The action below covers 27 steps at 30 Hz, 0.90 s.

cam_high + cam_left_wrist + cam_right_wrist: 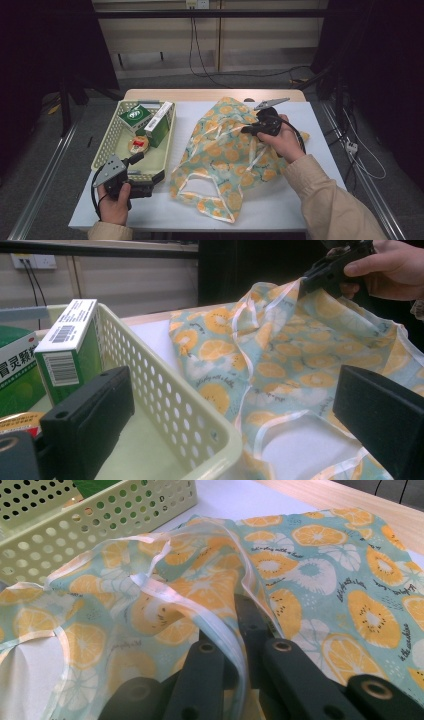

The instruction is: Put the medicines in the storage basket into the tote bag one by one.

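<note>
Bag [225, 150]: thin, soft carrier of pale teal fabric or film printed with orange citrus slices and white slices, with small dark lettering among them; edges and handle loops bound in pale, glossy pinkish-white trim. Lies crumpled across the middle of the white surface [310, 130], just right of the basket, its open handle end toward the person and one upper fold lifted off the surface. In the right gripper view the trim runs as a raised ridge straight into the jaws.

Basket [112, 137]: pale green plastic, perforated walls, rectangular, at the left of the surface, its long side just beside the bag.

Boxes: one green and white box [161, 122] standing against the right wall of the basket, barcode on its top in the left gripper view; a second green box [135, 116] behind it at the far end.

Round tin [138, 144]: small, yellow and red lid, on the basket floor.

Right gripper [250, 128]: held in the right hand [285, 142] above the upper part of the bag; jaws closed together, clamped on a fold of the bag at its trim.

Left gripper [137, 159]: held in the left hand [116, 202] at the near end of the basket; jaws wide apart, one over the basket interior, the other outside its wall, gripping nothing.
</note>
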### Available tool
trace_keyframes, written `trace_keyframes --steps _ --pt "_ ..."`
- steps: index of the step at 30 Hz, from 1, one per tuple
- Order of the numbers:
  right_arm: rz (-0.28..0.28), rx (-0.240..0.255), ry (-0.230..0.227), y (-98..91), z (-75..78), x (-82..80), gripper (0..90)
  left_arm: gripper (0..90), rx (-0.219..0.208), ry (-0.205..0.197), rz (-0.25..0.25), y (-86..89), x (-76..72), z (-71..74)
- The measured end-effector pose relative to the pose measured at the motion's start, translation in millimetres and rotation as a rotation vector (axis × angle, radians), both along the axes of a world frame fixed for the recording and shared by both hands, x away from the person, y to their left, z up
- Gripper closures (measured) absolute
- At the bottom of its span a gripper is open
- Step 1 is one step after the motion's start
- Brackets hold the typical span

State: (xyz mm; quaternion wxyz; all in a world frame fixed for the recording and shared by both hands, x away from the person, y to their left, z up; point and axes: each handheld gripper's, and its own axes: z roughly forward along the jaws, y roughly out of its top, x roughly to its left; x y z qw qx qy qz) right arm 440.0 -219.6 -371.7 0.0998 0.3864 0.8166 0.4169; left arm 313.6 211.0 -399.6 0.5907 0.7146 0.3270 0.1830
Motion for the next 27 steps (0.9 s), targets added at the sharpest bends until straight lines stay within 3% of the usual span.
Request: trace_keyframes --steps 18,27 --pt "-0.003 -0.009 -0.011 2.3 19.0 3.9 89.6 2.9 0.017 -0.008 -0.009 0.0 9.1 12.7" --pt "0.000 -0.004 -0.011 1.7 18.4 2.2 89.7 2.9 0.029 -0.009 -0.007 1.6 14.0 16.9"
